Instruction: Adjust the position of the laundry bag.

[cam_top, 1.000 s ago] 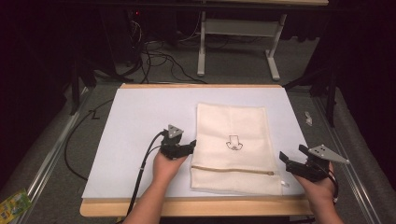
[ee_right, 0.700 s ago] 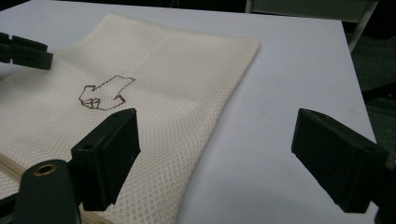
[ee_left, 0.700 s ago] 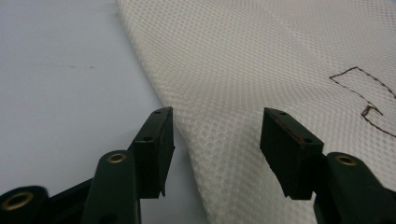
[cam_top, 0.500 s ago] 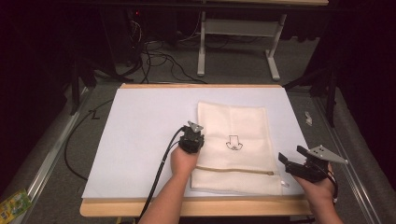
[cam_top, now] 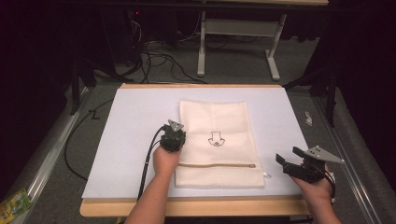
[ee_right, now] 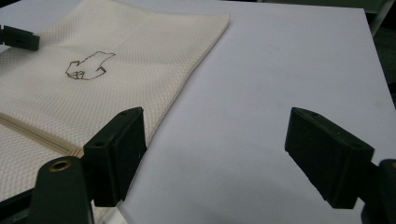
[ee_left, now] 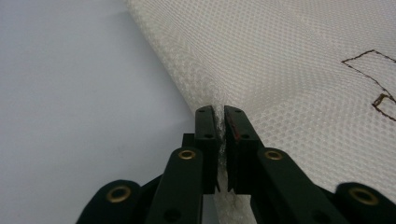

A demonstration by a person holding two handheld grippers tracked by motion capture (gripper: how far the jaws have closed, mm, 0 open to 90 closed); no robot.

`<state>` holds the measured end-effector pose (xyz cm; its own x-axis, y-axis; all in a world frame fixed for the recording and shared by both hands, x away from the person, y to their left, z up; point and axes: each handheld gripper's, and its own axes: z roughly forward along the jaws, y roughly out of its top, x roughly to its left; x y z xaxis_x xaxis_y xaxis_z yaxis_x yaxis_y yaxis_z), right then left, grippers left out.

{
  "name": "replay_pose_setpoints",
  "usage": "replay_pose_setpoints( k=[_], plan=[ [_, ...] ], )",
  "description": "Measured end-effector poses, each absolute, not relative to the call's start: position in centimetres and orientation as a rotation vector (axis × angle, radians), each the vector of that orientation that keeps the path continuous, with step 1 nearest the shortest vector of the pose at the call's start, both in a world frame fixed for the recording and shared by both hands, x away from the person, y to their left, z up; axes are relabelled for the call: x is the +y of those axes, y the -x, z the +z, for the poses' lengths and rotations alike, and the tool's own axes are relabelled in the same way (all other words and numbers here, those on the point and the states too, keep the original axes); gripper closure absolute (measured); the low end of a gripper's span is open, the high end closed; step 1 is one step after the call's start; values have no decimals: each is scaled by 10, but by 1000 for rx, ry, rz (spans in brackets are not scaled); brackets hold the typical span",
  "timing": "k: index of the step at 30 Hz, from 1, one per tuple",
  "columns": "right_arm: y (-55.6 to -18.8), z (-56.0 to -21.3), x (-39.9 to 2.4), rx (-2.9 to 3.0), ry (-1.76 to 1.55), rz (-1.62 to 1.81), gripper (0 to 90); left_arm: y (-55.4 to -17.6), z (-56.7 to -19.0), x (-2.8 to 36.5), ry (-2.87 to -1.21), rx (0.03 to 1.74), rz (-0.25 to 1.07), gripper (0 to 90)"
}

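Note:
A cream mesh bag lies flat on the white sheet, with a small dark outline emblem and a zipper near its front edge. My left gripper is at the bag's left edge. In the left gripper view the bag bunches where the left gripper is shut on its edge; its jaws closed and have just eased slightly, fabric still pinched. My right gripper hovers right of the bag. The right gripper is open, its jaws just narrowing a little with nothing between them, the bag to its left.
The sheet covers a wooden table. Cables and a desk frame sit on the dark floor behind. A small white scrap lies off the table's right side, and a green packet lies on the floor at lower left.
My left gripper moved right onto the bag's left edge and closed on it, then pulled back left, dragging the bag leftward. The right gripper stayed put.

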<state>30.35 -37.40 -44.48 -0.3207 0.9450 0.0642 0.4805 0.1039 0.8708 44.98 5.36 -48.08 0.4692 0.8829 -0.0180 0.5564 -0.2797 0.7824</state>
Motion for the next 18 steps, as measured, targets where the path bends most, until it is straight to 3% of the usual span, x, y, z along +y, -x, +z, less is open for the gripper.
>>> replay_pose_setpoints(
  k=[2, 3, 6, 9, 13, 14, 18],
  plan=[
    [-303, -445, -372, 1869, -1380, 1149, 211, -449, -480, 54, -1963, 1199, 558, 644],
    [-303, -445, -372, 1869, -1380, 1149, 211, -448, -479, 55, -1954, 1203, 562, 644],
    [-303, -447, -370, 1892, -1370, 1156, 232, -434, -470, 61, -1908, 1188, 600, 471],
    [-306, -454, -368, 1930, -1369, 1156, 231, -417, -461, 70, -1919, 1145, 587, 391],
    [-304, -454, -368, 1927, -1371, 1158, 256, -381, -456, 90, -1987, 1118, 528, 363],
    [-304, -454, -368, 1916, -1388, 1150, 264, -361, -456, 103, -1961, 1118, 505, 363],
    [-305, -455, -368, 1924, -1391, 1145, 290, -342, -462, 121, -1913, 1101, 472, 372]
  ],
)
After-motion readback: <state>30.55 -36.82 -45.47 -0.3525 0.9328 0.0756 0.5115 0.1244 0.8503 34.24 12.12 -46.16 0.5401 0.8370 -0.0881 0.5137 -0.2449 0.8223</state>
